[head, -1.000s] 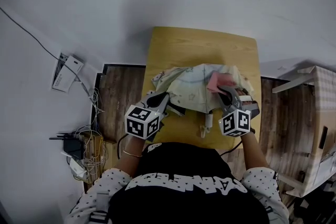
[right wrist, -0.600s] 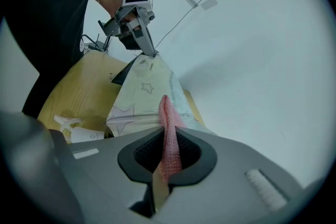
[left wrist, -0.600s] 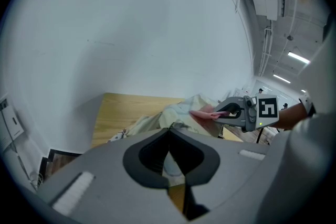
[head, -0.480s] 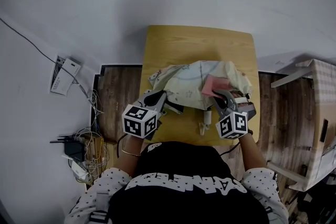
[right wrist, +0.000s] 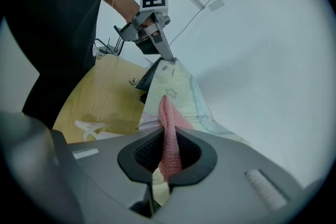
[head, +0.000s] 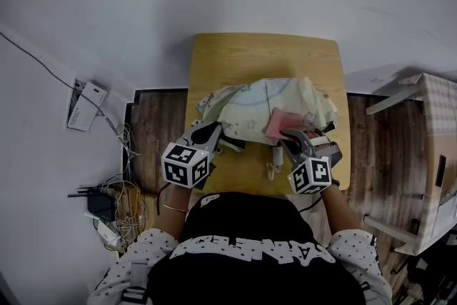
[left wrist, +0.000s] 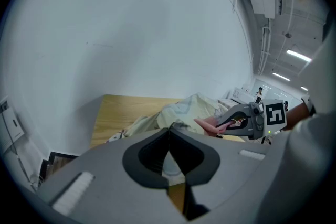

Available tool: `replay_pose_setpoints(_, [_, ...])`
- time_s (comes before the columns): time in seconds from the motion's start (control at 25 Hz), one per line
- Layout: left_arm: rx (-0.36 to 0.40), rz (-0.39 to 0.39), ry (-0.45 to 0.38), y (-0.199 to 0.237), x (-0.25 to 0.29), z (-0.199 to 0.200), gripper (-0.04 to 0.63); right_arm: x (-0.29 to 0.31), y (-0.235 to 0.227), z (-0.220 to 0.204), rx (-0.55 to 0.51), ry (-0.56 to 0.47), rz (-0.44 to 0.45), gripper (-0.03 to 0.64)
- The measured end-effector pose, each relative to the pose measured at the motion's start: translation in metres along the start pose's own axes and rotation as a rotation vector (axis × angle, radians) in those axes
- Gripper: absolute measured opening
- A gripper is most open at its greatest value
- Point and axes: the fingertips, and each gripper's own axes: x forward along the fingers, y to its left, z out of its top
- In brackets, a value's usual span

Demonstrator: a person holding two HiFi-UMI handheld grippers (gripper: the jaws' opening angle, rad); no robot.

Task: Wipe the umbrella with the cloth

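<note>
A pale cream umbrella [head: 268, 102] with blue lines lies crumpled on the wooden table [head: 264, 53]; its whitish handle [head: 275, 168] points toward me. My left gripper [head: 216, 132] is shut on the canopy's near-left edge, and the right gripper view shows its tips [right wrist: 170, 59] pinching that fabric [right wrist: 176, 86]. My right gripper [head: 289, 137] is shut on a pink cloth [head: 280, 123] that rests on the canopy's near-right side. The cloth [right wrist: 168, 118] runs out between the jaws onto the umbrella. From the left gripper [left wrist: 168, 131], the umbrella [left wrist: 184, 110] and the right gripper [left wrist: 218, 124] show ahead.
White wall and floor surround the small table. On the wooden floor at the left lie a tangle of cables and a power strip [head: 107, 203] and a white box [head: 80, 107]. A pale wooden piece of furniture [head: 428, 153] stands at the right.
My right gripper has drawn the pink cloth across the canopy toward me and a little left. The left gripper has kept its hold in place.
</note>
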Motion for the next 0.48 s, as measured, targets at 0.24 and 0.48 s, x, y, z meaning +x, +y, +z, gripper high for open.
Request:
replay_pose_setpoints(0.24, [0.019,-0.001,-0.047,-0.007,-0.004,0.005,0.008,-0.005,0.015,-0.001,0.021,-0.029,0.041,0.034])
replay_pose_setpoints(0.48, [0.039,0.060,-0.103,-0.010,-0.013,0.016,0.037,-0.021,-0.002,0.011,0.117,-0.136,-0.006,0.034])
